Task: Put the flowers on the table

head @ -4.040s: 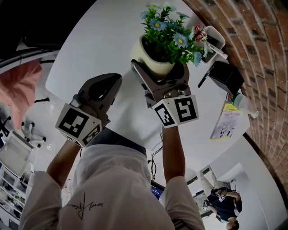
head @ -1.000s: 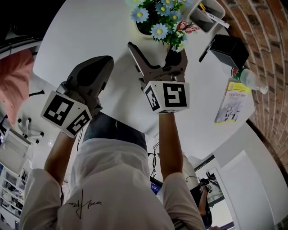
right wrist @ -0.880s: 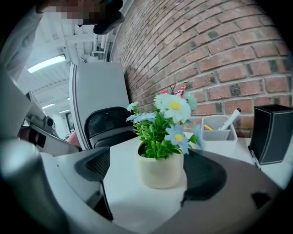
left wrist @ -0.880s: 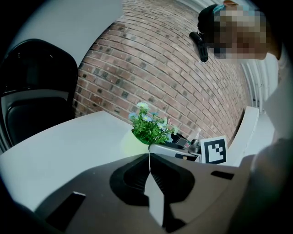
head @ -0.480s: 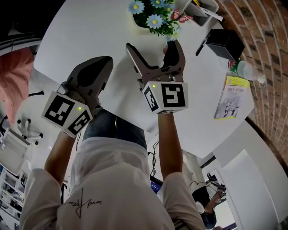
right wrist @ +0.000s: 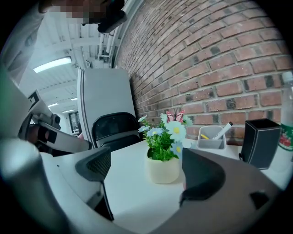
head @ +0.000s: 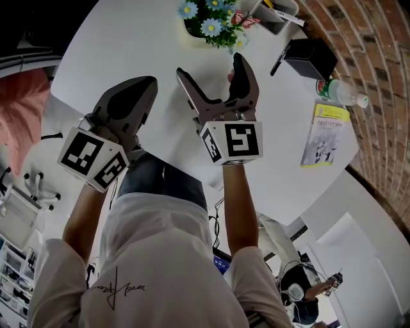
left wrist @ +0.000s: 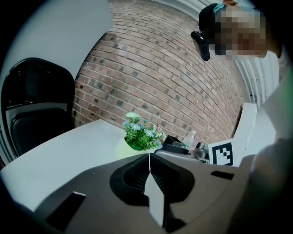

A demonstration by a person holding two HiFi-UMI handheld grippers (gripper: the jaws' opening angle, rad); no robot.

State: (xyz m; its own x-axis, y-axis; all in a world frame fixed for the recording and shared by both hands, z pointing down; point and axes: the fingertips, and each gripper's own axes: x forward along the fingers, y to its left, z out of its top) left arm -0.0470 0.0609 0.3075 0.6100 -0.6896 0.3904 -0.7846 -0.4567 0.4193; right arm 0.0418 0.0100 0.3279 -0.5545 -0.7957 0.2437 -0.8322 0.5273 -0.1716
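**Hazards, left to right**

- Left tongs point(head: 142, 82): little danger. Held over the near part of the table point(head: 128, 38), well apart from the flower pot point(head: 208, 22). Avoid sweeping rightward into the right tongs point(head: 210, 65).
- Right tongs: main danger. Aimed straight at the flower pot, near it but not touching.
  - Avoid pushing forward. Likely to knock the pot, either tipping it or sliding it toward the pen tray point(head: 275, 13).
  - Avoid closing on leaves or blooms. Likely to drag the pot off its spot.
- Further right: black box point(head: 311, 57), bottle point(head: 339, 93), booklet point(head: 327, 134). Avoid swinging the right tongs sideways. Likely to topple the bottle, judged the least steady of the three.

**State of the tongs, left to right**

- Left tongs point(left wrist: 149, 157): fully closed, jaw edges meeting along one line. Nothing between them, touching nothing. Flower pot point(left wrist: 139, 137) visible beyond the tips, out on the table.
- Right tongs point(right wrist: 146, 167): wide open, empty, in contact with nothing. Flower pot point(right wrist: 162, 170) visible through the gap, beyond the jaws, with bare table top in between.

**Task status, as judged**

Flowers already set on the table, upright, toward the far side and near the pen tray. Nothing left but pulling clear without contact.
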